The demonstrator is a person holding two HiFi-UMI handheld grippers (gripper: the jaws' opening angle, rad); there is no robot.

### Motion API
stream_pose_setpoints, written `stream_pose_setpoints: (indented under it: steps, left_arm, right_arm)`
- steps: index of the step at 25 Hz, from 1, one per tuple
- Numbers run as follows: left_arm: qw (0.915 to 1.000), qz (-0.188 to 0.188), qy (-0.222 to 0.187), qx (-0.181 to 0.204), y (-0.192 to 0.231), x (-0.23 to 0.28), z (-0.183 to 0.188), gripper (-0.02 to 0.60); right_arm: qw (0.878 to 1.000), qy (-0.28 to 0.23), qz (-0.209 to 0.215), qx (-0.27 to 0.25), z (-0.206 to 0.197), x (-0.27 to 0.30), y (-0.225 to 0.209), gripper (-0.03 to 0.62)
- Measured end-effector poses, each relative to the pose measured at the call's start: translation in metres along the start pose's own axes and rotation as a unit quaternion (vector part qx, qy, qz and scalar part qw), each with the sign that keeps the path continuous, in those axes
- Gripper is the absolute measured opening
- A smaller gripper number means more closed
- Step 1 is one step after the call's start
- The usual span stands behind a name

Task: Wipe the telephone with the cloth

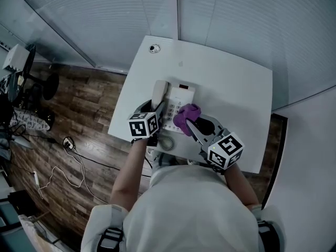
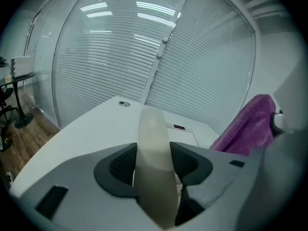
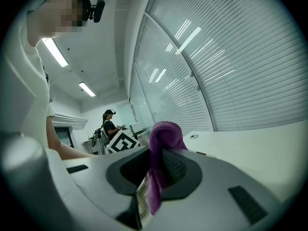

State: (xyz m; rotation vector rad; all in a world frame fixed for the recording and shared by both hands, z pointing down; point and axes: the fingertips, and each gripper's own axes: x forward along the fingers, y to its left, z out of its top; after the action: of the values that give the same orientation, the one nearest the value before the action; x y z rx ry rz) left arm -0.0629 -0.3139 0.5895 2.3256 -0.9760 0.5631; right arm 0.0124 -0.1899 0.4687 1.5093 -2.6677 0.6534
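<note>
A white desk telephone (image 1: 179,97) sits on the white table (image 1: 231,83). Its cream handset (image 1: 159,93) (image 2: 154,167) is clamped between the jaws of my left gripper (image 1: 155,109) (image 2: 154,165), on the phone's left side. A purple cloth (image 1: 186,115) (image 3: 161,162) is pinched in my right gripper (image 1: 195,124) (image 3: 156,170) and rests over the keypad at the phone's right half. The same cloth (image 2: 248,126) shows at the right of the left gripper view. The coiled cord (image 1: 167,142) lies by the table's near edge.
A round cable port (image 1: 154,49) sits at the table's far left corner. Window blinds (image 1: 105,14) run behind the table. Wood floor with cables (image 1: 68,156) lies to the left. Another person (image 3: 109,124) stands far off in the right gripper view.
</note>
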Motion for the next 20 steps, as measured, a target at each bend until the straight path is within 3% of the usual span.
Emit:
stream_pose_setpoints:
  steps: [6,16,20]
  left_arm:
    - [0.9985,0.018,0.021,0.046,-0.005,0.004,-0.006,0.225]
    - [0.9974,0.031,0.008,0.064,-0.008,0.011,-0.01,0.225]
    - [0.9982,0.019,0.007,0.056,-0.01,0.012,-0.008,0.225]
  right_arm:
    - [1.0,0.0,-0.001,-0.001,0.001,-0.001,0.0,0.067]
    - [1.0,-0.003,0.001,0.001,0.002,-0.006,-0.005,0.067]
    - [1.0,-0.003,0.004,0.001,0.003,-0.01,-0.005,0.066]
